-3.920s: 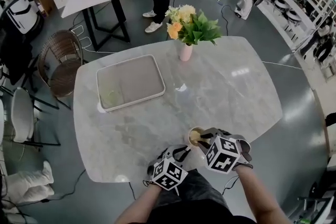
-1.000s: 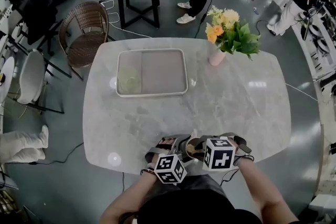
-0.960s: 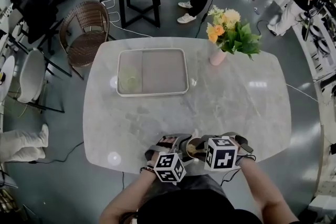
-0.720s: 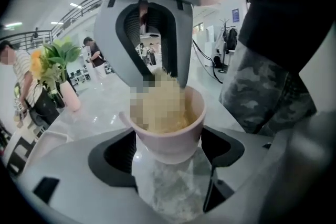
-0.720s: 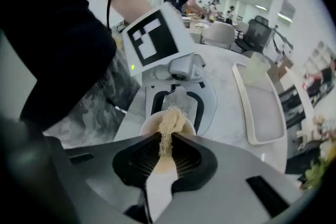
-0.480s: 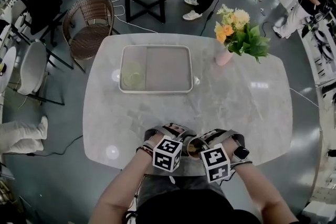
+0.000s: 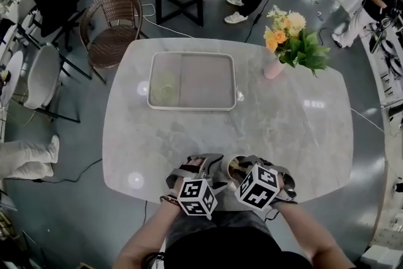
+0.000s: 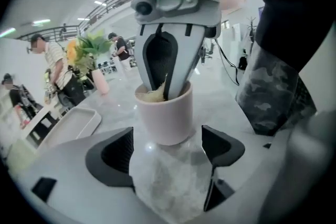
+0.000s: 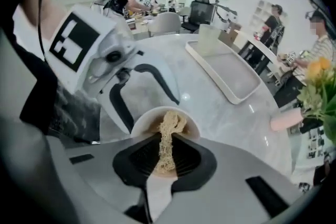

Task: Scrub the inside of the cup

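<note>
A pale pink cup [image 7: 230,164] stands near the table's front edge. My right gripper [image 7: 237,168] reaches down into it, shut on a tan fibrous scrubber [image 9: 167,136] whose upper end lies against the cup's inner wall [image 9: 140,116]. In the left gripper view the cup [image 8: 164,114] stands upright just ahead of my left gripper [image 8: 169,148]. Its jaws are opening, one on each side of the cup's base, with neither pad touching it. The scrubber [image 8: 152,94] shows above the rim there, under the right gripper's fingers [image 8: 157,63].
A white tray [image 7: 191,104] lies at the table's middle back, with a pale greenish thing at its left end. A pink vase of flowers [image 7: 275,66] stands at the back right. Chairs stand to the left and people beyond the table.
The left gripper has come up from below left to sit right beside the cup. The right gripper's cube has turned a little while staying over the cup. The head view has shifted.
</note>
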`<state>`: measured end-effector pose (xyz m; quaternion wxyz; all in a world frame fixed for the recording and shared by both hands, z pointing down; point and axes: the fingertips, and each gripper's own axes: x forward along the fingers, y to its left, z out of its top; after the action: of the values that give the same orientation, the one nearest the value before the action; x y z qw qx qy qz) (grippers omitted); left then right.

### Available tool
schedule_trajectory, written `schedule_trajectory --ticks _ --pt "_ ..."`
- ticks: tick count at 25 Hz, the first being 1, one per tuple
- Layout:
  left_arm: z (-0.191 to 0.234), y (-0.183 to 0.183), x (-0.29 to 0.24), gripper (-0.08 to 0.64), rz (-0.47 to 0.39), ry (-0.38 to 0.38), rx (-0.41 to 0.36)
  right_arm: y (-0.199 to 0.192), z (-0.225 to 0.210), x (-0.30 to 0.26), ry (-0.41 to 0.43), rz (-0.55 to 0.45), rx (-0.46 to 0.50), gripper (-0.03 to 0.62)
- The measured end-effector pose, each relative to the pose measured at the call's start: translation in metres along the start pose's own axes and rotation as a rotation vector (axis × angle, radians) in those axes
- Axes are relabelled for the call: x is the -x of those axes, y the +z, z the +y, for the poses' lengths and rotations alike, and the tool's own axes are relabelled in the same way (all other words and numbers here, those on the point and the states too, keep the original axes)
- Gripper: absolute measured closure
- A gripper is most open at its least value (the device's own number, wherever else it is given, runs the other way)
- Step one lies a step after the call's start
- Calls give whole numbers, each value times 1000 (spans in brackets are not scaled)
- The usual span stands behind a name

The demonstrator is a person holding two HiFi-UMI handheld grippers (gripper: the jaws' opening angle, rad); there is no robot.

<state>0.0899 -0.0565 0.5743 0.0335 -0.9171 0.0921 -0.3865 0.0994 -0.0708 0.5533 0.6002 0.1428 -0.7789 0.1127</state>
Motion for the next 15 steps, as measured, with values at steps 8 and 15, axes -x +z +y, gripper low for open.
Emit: schedule_trajectory --ticks 8,15 --pt "9 19 -3 158 31 298 121 3 -3 6 -176 146 665 532" --pt "9 20 -6 192 -5 205 32 -2 0 -8 39 142 527 532"
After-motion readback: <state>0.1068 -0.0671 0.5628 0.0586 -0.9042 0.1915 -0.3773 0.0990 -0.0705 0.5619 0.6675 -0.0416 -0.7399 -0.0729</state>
